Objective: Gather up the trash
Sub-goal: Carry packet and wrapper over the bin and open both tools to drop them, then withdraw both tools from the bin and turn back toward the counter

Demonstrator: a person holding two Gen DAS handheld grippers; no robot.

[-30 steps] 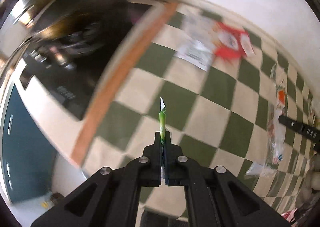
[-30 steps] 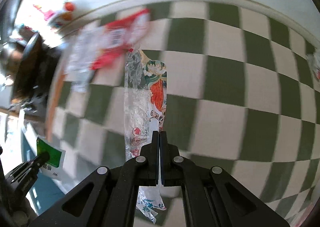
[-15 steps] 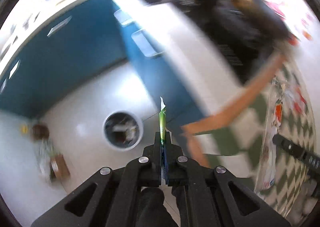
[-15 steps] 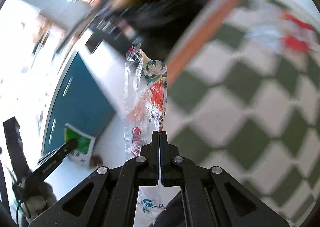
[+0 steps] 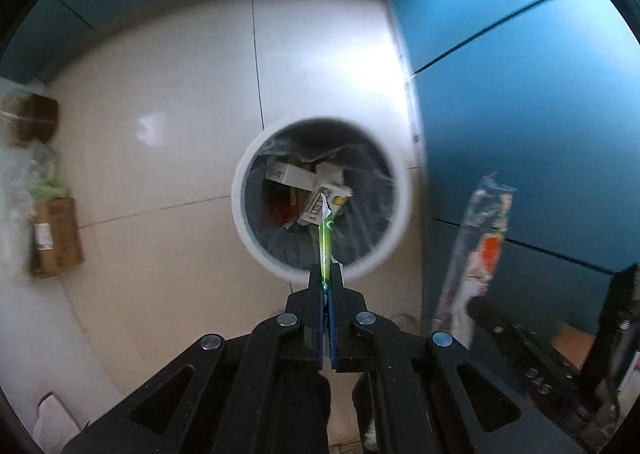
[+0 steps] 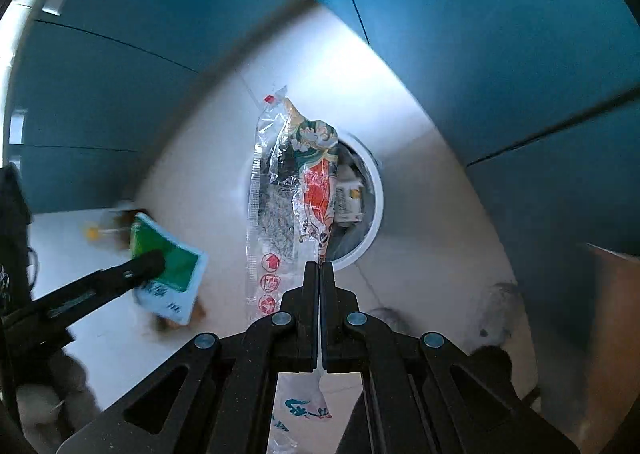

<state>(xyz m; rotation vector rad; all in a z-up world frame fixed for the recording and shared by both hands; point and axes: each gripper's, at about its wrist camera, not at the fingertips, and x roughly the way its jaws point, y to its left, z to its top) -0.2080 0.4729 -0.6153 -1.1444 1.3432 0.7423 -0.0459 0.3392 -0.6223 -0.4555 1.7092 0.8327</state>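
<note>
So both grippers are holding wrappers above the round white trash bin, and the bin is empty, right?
Not quite. Both grippers do hold wrappers over the round white trash bin, but it is not empty: the left wrist view shows small cardboard boxes and other packaging already inside.

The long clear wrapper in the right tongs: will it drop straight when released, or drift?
The long clear wrapper looks like thin crinkled film, so probably very light and may flutter. It appears empty and floppy. The bin lies beyond it, so drifting could miss.
</note>
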